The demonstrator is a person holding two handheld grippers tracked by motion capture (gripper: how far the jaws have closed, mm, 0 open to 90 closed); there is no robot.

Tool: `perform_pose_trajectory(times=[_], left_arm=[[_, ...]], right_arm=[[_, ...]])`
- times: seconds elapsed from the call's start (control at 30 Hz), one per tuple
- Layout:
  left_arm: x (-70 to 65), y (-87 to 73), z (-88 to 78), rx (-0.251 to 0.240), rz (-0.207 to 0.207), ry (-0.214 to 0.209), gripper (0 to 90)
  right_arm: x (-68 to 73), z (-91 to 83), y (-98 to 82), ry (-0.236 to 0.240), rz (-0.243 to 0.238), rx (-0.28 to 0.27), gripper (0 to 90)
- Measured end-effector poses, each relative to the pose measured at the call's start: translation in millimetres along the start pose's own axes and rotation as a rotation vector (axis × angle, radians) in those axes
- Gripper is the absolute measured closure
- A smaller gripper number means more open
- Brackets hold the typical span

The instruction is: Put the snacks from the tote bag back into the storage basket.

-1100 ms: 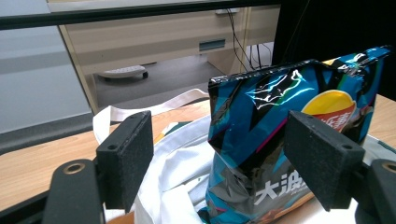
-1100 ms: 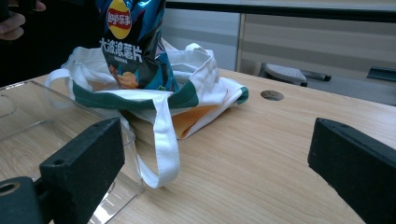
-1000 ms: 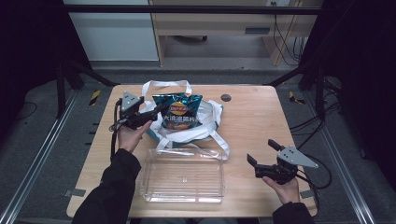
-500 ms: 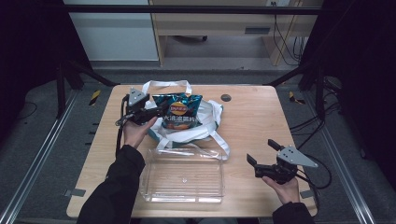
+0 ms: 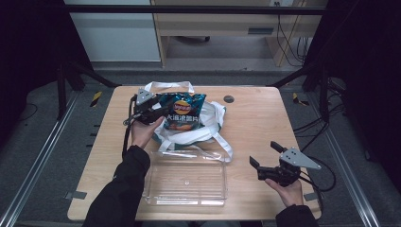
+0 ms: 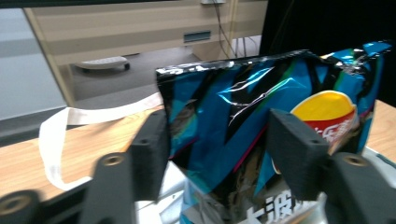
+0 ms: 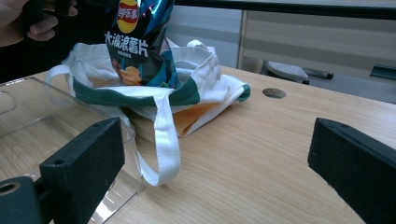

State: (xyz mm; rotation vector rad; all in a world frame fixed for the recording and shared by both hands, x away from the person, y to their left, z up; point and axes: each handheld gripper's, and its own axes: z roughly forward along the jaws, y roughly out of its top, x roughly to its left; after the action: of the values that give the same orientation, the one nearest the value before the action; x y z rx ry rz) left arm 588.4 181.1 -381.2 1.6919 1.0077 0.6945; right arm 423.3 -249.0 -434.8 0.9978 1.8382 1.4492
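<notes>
While the table (image 5: 255,118) carried everything, I judged the job about half done: the chip bag (image 5: 182,111) stood lifted partway out of the white tote bag (image 5: 210,125), not yet in the clear bin (image 5: 187,182) just in front of the tote. My left gripper (image 5: 158,110) was clamped on the chip bag's upper corner. My right gripper (image 5: 265,160) rested spread wide, holding nothing, near the bin's right end. The chip bag's lower end sat hidden inside the tote; what else the tote held I could not tell.
</notes>
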Motion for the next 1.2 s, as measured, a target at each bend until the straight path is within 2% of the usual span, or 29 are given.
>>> perform_pose_trajectory(times=[0.07,0.23,0.4,0.5,0.7,0.8,0.97,1.2], left_arm=[[-0.2,0.8,-1.4,0.007,0.0,0.02,52.9],[0.6,1.0,-2.9,0.016,-0.02,0.021,62.0],[-2.3,0.5,-3.5,0.021,-0.01,0.022,72.8],[-3.4,0.5,-3.3,0.027,-0.014,0.019,75.8],[-10.2,0.2,-3.7,0.035,0.011,0.04,85.0],[-12.6,0.5,-4.3,0.03,0.015,0.04,86.6],[-11.8,-0.1,-6.2,0.02,-0.02,0.025,88.9],[-17.7,-2.0,-8.2,-0.004,-0.009,0.037,89.7]], right_arm=[[-0.3,0.0,0.1,0.001,0.0,0.0,4.0],[0.2,0.1,0.2,0.001,0.0,0.0,4.1],[0.0,0.2,0.2,0.003,0.003,0.0,4.1],[-0.2,0.2,0.3,0.003,0.004,-0.001,4.0],[-0.4,-0.3,0.5,0.003,0.005,0.002,4.0],[-0.5,-0.6,0.5,0.004,0.006,0.001,4.0],[-0.9,-0.5,0.2,0.004,0.005,0.001,4.0],[-1.5,-0.2,-0.2,0.004,0.007,0.004,4.0]])
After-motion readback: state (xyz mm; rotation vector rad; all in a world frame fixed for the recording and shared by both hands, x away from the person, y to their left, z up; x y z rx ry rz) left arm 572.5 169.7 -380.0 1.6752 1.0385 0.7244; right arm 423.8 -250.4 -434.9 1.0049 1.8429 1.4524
